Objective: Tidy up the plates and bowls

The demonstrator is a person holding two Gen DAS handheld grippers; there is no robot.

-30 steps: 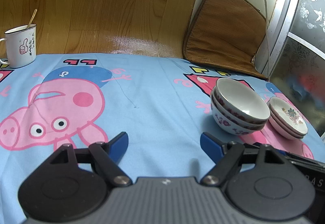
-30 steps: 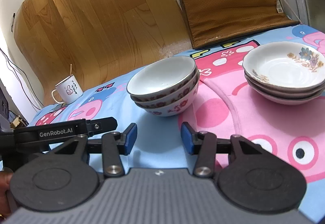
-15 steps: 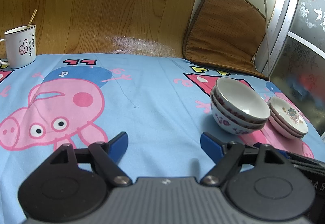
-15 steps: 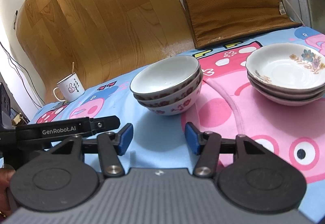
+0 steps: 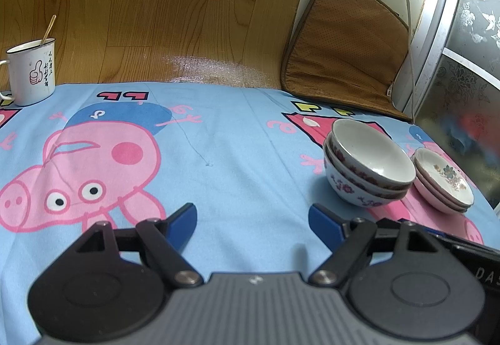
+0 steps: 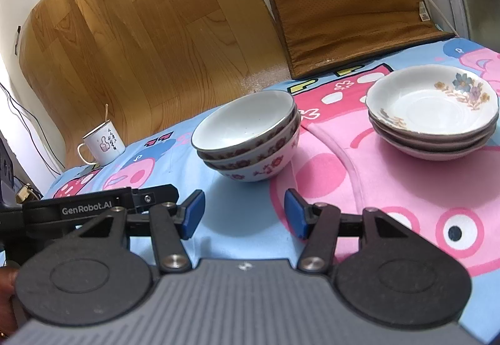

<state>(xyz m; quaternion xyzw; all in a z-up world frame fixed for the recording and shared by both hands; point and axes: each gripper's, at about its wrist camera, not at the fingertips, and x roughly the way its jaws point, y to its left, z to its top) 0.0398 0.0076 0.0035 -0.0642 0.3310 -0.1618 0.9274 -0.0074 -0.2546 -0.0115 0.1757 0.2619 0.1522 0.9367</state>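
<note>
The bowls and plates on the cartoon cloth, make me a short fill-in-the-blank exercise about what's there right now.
1. The stack of bowls holds ____ bowls.
2. The stack of plates sits on the ____ part of the cloth.
3. The stick stands in the white ____ with a thumbs-up drawing.
4. Between the fingers of the right gripper there is ____.

Missing words: three; pink; mug; nothing

Home: cartoon bedsheet [image 5: 237, 138], enamel mug [image 5: 31, 76]

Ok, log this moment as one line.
left tongs: open, empty | right tongs: open, empty | white floral bowl stack: on cloth | shallow floral plate stack: beside it, apart
</note>
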